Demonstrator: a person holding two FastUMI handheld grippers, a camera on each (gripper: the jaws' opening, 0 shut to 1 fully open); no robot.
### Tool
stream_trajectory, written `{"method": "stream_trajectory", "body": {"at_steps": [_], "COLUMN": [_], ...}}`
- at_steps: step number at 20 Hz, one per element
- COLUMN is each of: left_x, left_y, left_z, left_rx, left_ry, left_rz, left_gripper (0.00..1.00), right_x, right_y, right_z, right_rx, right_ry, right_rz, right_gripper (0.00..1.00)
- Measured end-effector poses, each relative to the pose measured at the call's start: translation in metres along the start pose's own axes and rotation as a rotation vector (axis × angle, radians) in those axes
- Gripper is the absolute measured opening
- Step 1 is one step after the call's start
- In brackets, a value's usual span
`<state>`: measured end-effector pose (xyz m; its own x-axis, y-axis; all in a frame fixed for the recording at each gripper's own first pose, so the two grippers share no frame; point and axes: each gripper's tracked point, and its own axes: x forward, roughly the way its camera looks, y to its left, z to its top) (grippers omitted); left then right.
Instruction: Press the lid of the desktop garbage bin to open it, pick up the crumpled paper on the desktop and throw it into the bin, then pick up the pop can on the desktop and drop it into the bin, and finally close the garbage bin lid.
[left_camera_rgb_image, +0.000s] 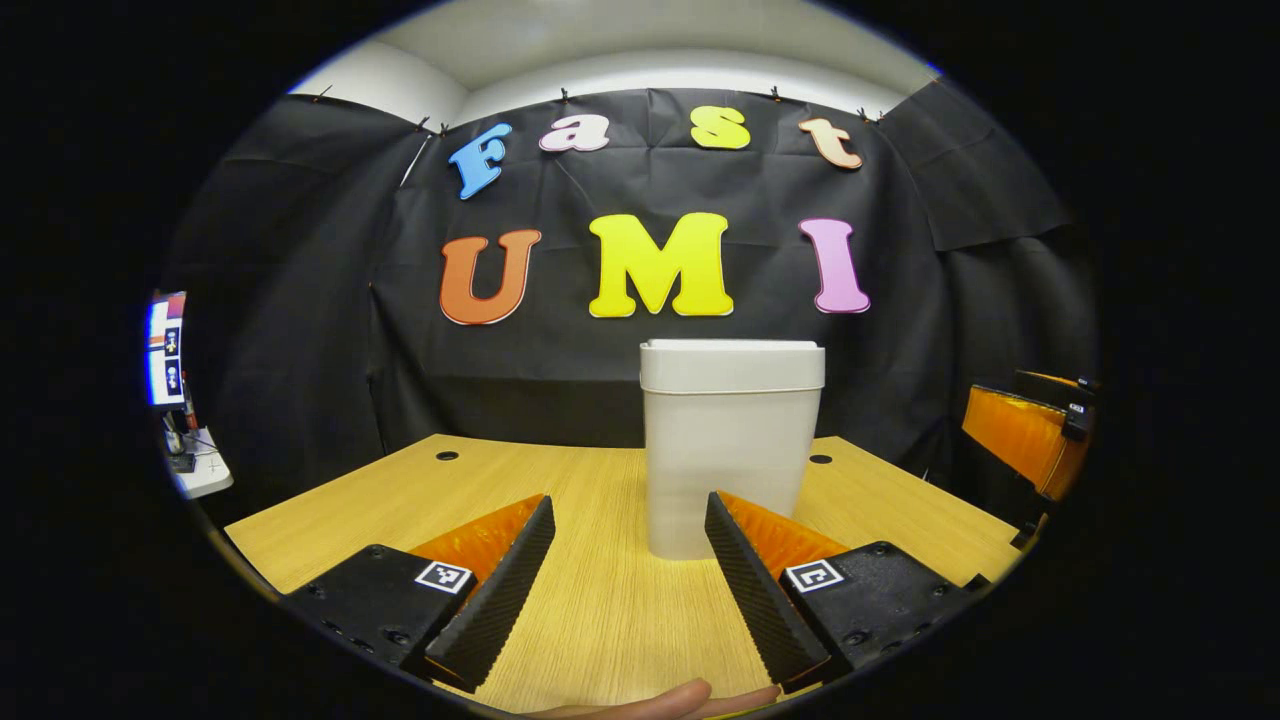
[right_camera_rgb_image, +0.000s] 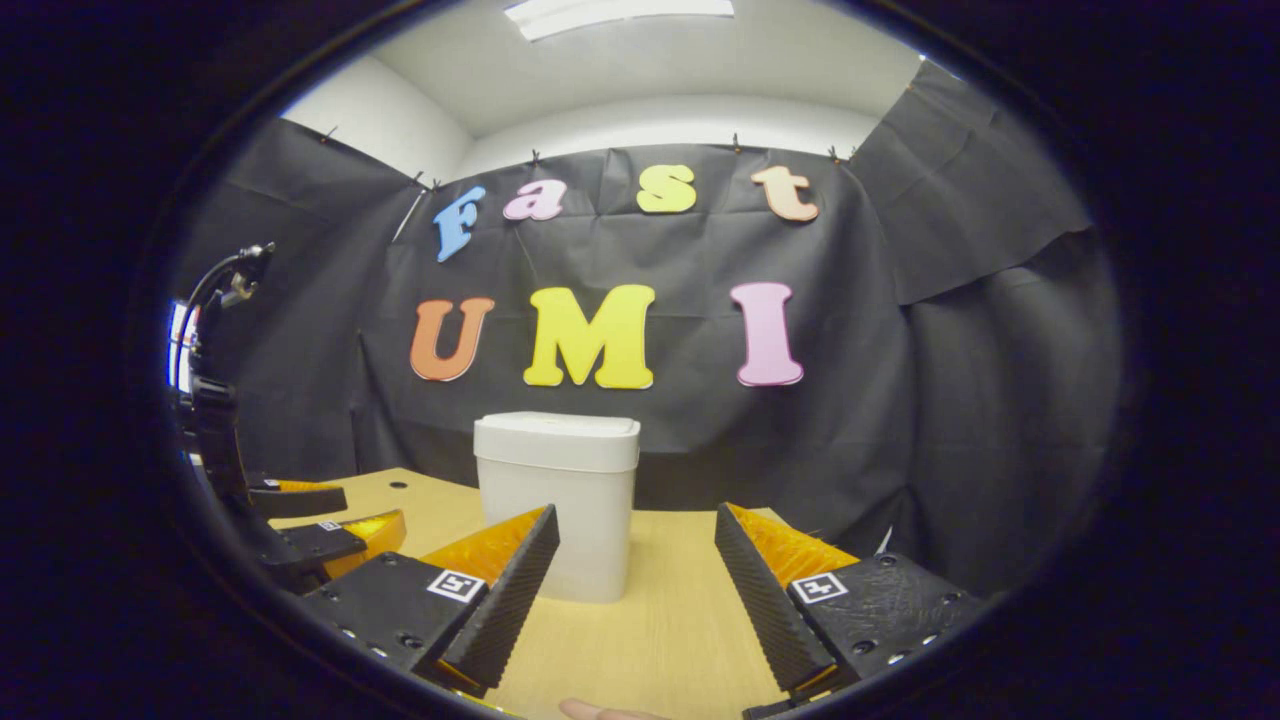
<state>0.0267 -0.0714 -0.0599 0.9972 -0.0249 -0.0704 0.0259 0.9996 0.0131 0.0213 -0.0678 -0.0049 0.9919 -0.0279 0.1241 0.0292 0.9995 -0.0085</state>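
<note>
One bin (left_camera_rgb_image: 731, 440), one table (left_camera_rgb_image: 600, 620), two grippers (left_camera_rgb_image: 628, 590).

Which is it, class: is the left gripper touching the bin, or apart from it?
Apart. In the left gripper view, bare table shows between the open left gripper and the bin, which stands beyond its fingertips with its lid shut.

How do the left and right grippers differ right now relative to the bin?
The left gripper points almost straight at the garbage bin, whose base sits just past its fingertips; the right gripper has the bin off toward its left finger. The bin looks larger from the left gripper than from the right, so the left seems nearer. Both are open, empty, low over the table, and the lid is closed.
</note>
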Motion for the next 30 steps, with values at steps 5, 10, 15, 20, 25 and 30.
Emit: {"method": "stream_trajectory", "body": {"at_steps": [5, 10, 15, 20, 25, 30], "left_x": [-0.003, -0.006, -0.008, -0.007, -0.005, -0.005], "left_y": [-0.007, -0.014, -0.022, -0.026, -0.025, -0.027], "left_z": [0.004, 0.005, 0.007, 0.000, -0.001, -0.005], "left_rx": [0.022, 0.056, 0.078, 0.066, 0.067, 0.076], "left_ry": [-0.018, -0.042, -0.054, -0.037, -0.031, -0.022], "left_rz": [-0.012, -0.027, -0.047, -0.057, -0.052, -0.052], "left_gripper": [0.98, 0.98, 0.98, 0.98, 0.98, 0.98], "right_x": [-0.001, -0.001, -0.002, 0.000, 0.001, 0.002], "right_y": [0.002, 0.010, 0.012, 0.009, 0.009, 0.010], "right_z": [-0.001, -0.002, -0.004, -0.005, -0.009, -0.012], "right_rx": [-0.007, -0.023, -0.028, -0.026, -0.029, -0.036], "right_ry": [0.004, 0.007, 0.012, 0.020, 0.028, 0.039], "right_rz": [0.004, 0.024, 0.033, 0.030, 0.029, 0.034], "right_gripper": [0.95, 0.95, 0.95, 0.95, 0.95, 0.95]}}
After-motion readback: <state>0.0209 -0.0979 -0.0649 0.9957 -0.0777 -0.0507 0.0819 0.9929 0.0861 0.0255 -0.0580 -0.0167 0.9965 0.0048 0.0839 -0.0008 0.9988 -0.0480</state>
